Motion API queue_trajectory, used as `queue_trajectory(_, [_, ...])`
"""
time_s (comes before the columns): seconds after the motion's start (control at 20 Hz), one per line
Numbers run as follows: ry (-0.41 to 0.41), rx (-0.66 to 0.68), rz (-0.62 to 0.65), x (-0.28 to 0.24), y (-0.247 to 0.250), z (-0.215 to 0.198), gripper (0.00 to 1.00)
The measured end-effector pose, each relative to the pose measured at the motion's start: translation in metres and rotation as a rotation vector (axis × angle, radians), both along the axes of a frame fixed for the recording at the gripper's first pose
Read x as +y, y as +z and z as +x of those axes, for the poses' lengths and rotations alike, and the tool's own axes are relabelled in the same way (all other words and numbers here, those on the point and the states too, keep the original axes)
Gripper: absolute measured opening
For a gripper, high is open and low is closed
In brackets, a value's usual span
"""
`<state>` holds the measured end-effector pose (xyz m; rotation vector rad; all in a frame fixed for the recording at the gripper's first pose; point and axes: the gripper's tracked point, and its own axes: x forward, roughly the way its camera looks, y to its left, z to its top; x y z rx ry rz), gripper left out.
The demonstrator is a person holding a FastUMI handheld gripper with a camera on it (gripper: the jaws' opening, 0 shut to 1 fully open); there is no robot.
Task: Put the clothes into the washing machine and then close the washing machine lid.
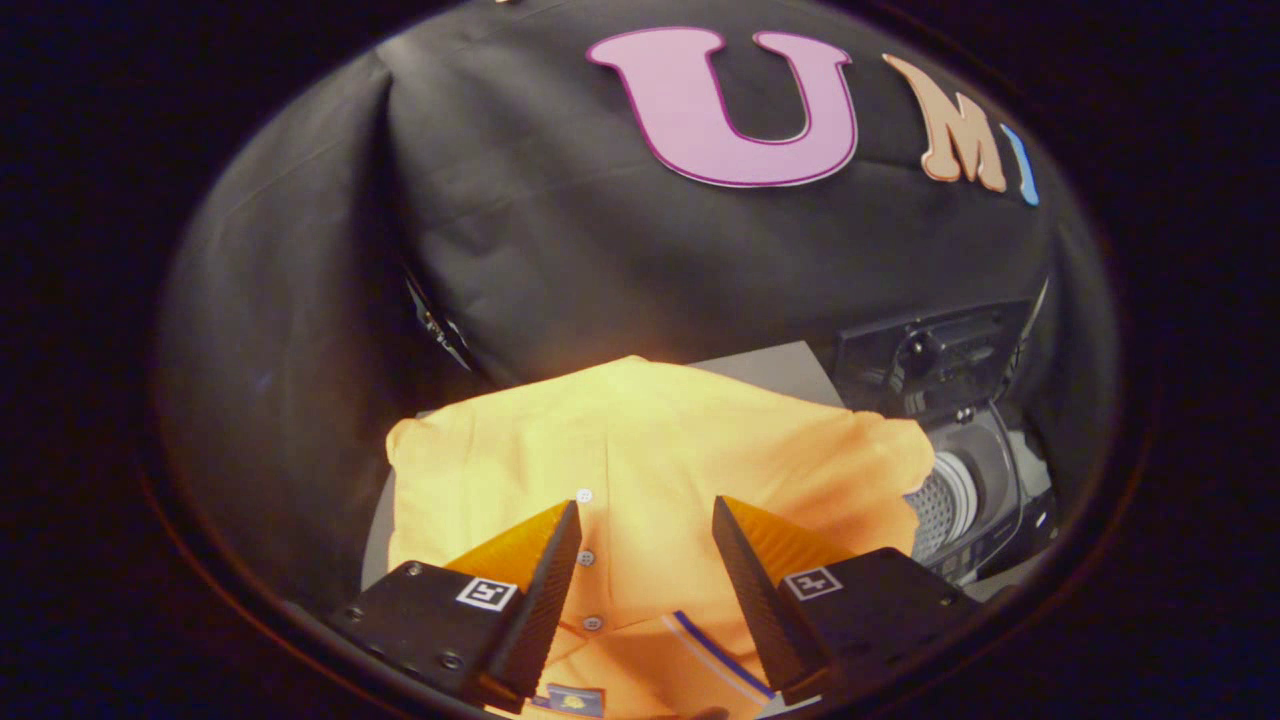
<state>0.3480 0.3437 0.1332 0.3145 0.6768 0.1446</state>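
An orange polo shirt (650, 450) lies spread flat on a grey table (780, 370), its button placket and striped collar toward me. My gripper (646, 515) hovers over the shirt's chest near the collar, open, with the buttons showing in the gap between the fingers and nothing gripped. To the right of the shirt stands a small washing machine (985, 495) with its dark lid (925, 355) raised upright; its perforated drum (940, 505) is visible. One shirt sleeve reaches close to the drum opening.
Black cloth walls close in behind the table and on the left. The table's grey surface shows behind the shirt and along its left edge (378, 530).
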Motion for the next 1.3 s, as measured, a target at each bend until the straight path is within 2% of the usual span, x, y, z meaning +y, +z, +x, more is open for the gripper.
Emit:
queue_trajectory(0.1, [0.020, -0.007, 0.018, 0.012, 0.000, 0.006, 0.81])
queue_trajectory(0.2, [0.053, 0.047, -0.026, 0.017, -0.014, 0.003, 0.86])
queue_trajectory(0.3, [0.031, 0.006, -0.025, 0.025, -0.012, 0.012, 0.89])
queue_trajectory(0.35, [0.019, 0.025, -0.027, 0.026, -0.014, 0.006, 0.86])
queue_trajectory(0.4, [-0.019, -0.007, -0.029, 0.024, -0.011, 0.011, 0.88])
queue_trajectory(0.5, [-0.047, 0.002, -0.103, 0.014, -0.018, 0.012, 0.85])
queue_trajectory(0.55, [-0.062, 0.007, -0.166, 0.005, -0.023, 0.014, 0.70])
queue_trajectory(0.65, [-0.043, -0.005, -0.194, 0.005, -0.022, 0.014, 0.40])
queue_trajectory(0.85, [-0.030, 0.042, -0.125, 0.009, -0.020, 0.004, 0.37])
queue_trajectory(0.9, [0.007, 0.051, -0.102, 0.014, -0.016, -0.001, 0.35])
queue_trajectory(1.0, [0.004, -0.001, -0.094, 0.014, 0.000, 0.003, 0.70])
queue_trajectory(1.15, [0.090, 0.025, -0.095, 0.040, -0.012, -0.004, 0.97])
queue_trajectory(1.2, [0.103, 0.067, -0.146, 0.038, -0.020, -0.010, 0.97])
queue_trajectory(1.25, [0.077, -0.002, -0.186, 0.037, -0.012, 0.000, 0.96])
queue_trajectory(1.3, [0.080, 0.034, -0.244, 0.039, -0.023, 0.002, 0.95])
